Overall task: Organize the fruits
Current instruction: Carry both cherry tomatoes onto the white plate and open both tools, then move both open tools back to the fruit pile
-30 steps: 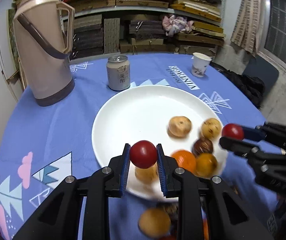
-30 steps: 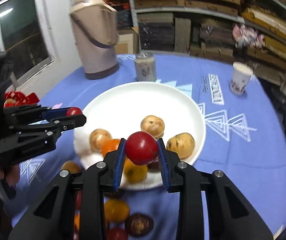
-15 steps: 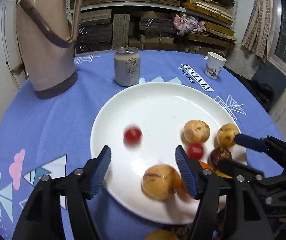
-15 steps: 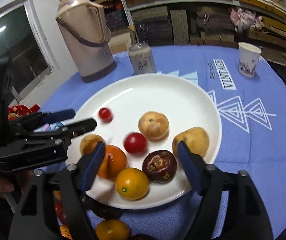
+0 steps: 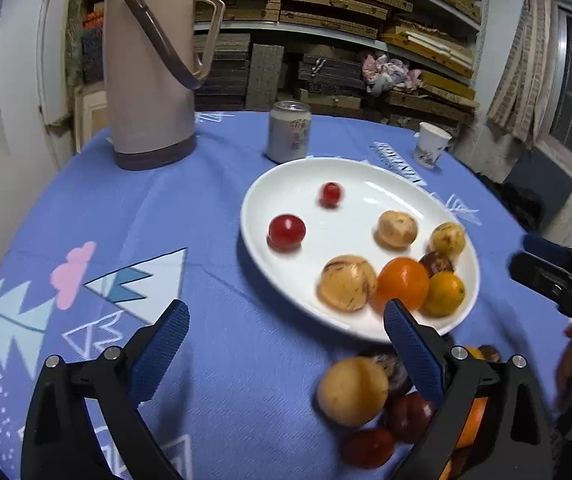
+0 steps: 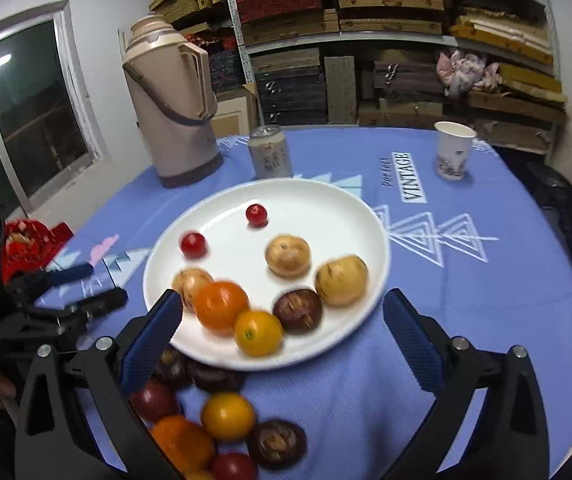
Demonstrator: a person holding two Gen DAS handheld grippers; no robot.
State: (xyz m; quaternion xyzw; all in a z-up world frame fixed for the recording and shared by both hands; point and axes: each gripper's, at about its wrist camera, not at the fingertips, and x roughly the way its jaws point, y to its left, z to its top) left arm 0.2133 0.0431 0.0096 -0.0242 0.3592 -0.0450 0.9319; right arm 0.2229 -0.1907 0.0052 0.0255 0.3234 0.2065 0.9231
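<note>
**Over the plate: both claws empty after drop**

At far left, my left claw (image 5: 281, 344) has just been opening; it stands wide with nothing between the fingers. Two red fruits (image 5: 287, 231) lie on the white plate (image 5: 257, 204) beside the tan and orange ones. More fruit (image 6: 227, 416) waits in a pile on the worktop (image 6: 466, 300) at the plate's near rim. My right claw (image 6: 281, 336), likewise just opened, is empty.

Risk: the round reds may roll off the plate's shallow rim; a low claw could scatter the pile.

My left gripper (image 5: 283, 350) and right gripper (image 6: 281, 336) have just been opening, empty now; both small round red tomatoes (image 5: 286, 231) (image 5: 330, 193) lie released on the white plate (image 5: 286, 184).
</note>
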